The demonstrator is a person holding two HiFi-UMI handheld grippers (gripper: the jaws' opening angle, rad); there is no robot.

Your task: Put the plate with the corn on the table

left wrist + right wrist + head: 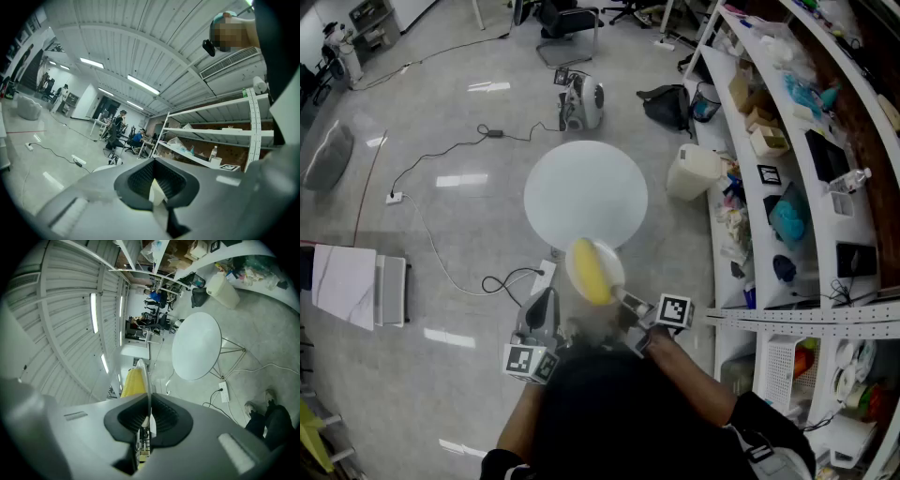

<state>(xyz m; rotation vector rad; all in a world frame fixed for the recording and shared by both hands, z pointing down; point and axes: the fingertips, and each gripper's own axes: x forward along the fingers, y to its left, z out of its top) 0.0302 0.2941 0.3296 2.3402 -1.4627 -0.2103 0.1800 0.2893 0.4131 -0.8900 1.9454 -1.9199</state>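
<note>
Pinching the plate [612, 262] edge-on, right gripper [623, 300] carries corn [589, 277].

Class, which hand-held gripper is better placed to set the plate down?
Right: the right hand-held gripper grips the plate with corn near the table; the left hand-held gripper is clear of it.

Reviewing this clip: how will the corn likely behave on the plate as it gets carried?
The corn is rounded and seems to lie loose, so it may well roll off if the plate tilts. The right gripper pinches only the thin rim, so the plate could twist or dip under that off-centre weight.
</note>
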